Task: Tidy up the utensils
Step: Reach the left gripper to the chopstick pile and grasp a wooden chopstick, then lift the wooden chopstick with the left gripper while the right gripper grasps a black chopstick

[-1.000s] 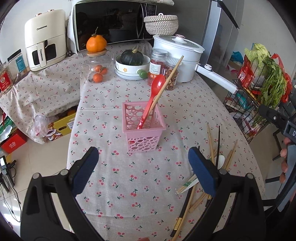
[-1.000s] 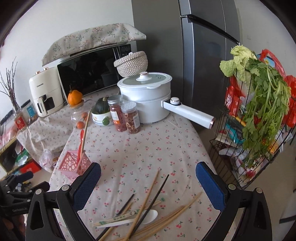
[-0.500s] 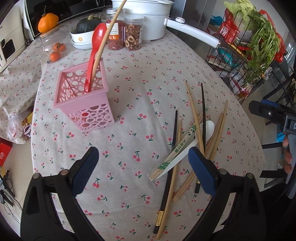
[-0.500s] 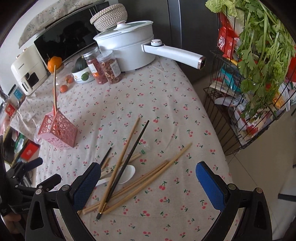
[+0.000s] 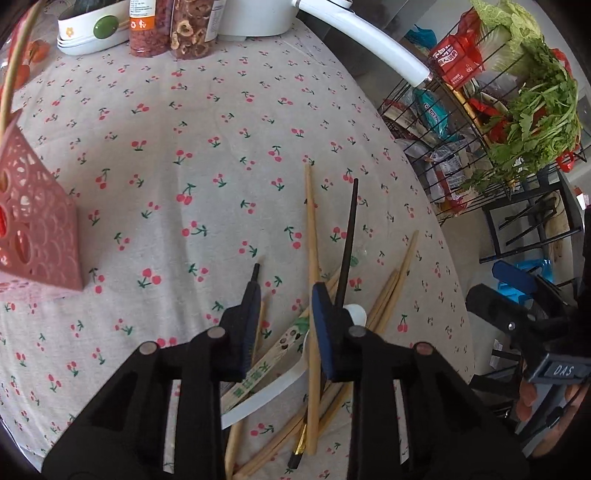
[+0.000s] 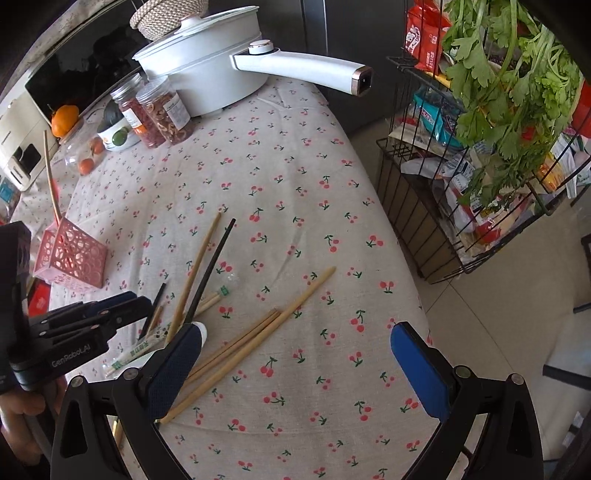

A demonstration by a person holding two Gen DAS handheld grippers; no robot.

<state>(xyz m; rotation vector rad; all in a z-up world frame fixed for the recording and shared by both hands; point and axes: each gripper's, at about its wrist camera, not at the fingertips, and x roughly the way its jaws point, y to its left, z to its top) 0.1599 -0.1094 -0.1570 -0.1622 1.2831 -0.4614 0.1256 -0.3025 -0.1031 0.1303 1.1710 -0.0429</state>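
Observation:
A pile of wooden chopsticks [image 5: 312,236], a black chopstick [image 5: 349,236], a wrapped pair [image 5: 266,360] and a white spoon [image 5: 258,400] lies on the cherry-print tablecloth. My left gripper [image 5: 284,299] hovers low over the pile, its jaws narrowed to a small gap with nothing between them. The pink utensil basket [image 5: 33,229] stands to its left, holding a wooden chopstick [image 5: 14,74]. My right gripper [image 6: 295,343] is wide open and empty above the table's near edge, with the pile [image 6: 251,339] and the left gripper [image 6: 110,306] to its left. The basket [image 6: 72,254] shows at far left.
A white pot with a long handle [image 6: 306,68], two jars [image 6: 155,110], a bowl [image 5: 92,29] and a microwave [image 6: 74,77] stand at the back. A wire rack with vegetables [image 6: 498,110] stands right of the table edge [image 6: 413,280].
My left gripper has dropped down and forward to the chopstick pile and its jaws have closed much narrower. My right gripper has tilted down and come closer to the table, still wide open.

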